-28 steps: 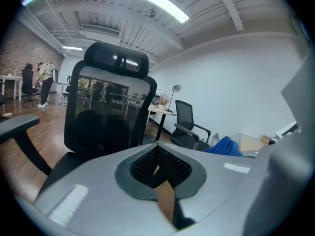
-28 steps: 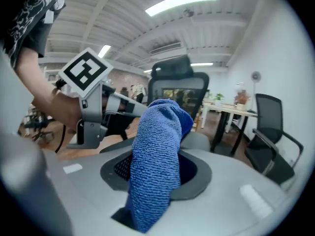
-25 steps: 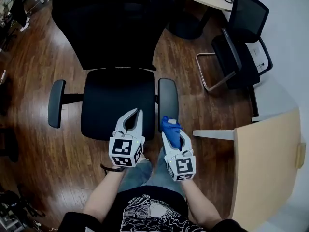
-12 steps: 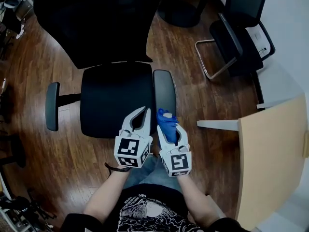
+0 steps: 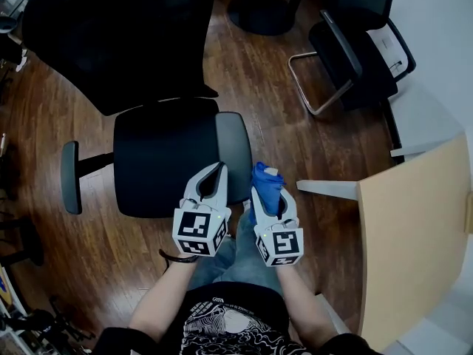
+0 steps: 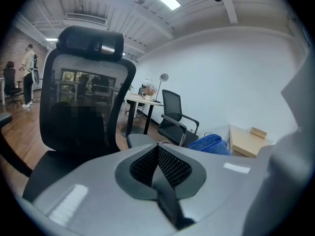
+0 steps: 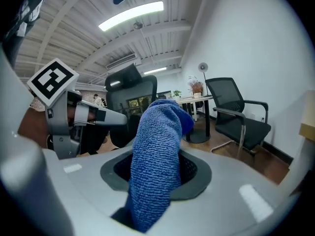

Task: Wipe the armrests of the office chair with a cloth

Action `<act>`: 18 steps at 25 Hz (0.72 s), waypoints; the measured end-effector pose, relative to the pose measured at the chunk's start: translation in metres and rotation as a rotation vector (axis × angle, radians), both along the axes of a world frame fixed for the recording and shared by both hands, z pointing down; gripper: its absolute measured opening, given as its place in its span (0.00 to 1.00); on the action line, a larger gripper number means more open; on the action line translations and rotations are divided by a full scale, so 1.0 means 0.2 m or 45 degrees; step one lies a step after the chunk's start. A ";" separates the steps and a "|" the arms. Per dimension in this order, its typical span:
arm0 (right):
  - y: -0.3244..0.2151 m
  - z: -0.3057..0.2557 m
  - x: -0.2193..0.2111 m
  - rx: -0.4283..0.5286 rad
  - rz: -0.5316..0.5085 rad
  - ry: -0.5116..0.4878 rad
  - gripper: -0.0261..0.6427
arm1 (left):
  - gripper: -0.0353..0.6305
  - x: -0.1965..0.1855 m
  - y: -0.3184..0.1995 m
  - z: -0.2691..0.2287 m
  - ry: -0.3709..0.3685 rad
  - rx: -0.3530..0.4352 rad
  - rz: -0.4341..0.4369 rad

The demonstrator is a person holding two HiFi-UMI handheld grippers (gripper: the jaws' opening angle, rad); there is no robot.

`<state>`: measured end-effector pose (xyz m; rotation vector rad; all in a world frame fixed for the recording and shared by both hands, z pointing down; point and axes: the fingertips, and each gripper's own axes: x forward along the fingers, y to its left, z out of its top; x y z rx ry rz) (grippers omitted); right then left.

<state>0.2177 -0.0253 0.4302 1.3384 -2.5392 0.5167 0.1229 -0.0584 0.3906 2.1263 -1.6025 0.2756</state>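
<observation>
wood floor, office chair; right gripper clamped on blue cloth, left gripper jaws together.

Left gripper: fingers pressed together, nothing between. Right gripper: fingers clamped on blue cloth. Both forearms extended forward, grippers side by side.

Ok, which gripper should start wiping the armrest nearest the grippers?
Right. The right gripper is shut on the blue cloth and sits beside that armrest. The left gripper is shut with nothing in it, so it has nothing to wipe with.
</observation>
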 end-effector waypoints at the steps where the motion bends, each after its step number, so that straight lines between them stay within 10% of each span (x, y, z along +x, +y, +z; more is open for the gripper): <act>1: -0.02 0.01 0.02 -0.015 -0.001 -0.004 0.25 | 0.02 0.01 -0.02 0.00 0.000 -0.002 -0.004; 18: -0.54 0.09 -0.09 -0.132 -0.227 -0.067 0.25 | 0.02 -0.08 -0.36 0.06 -0.016 -0.051 -0.211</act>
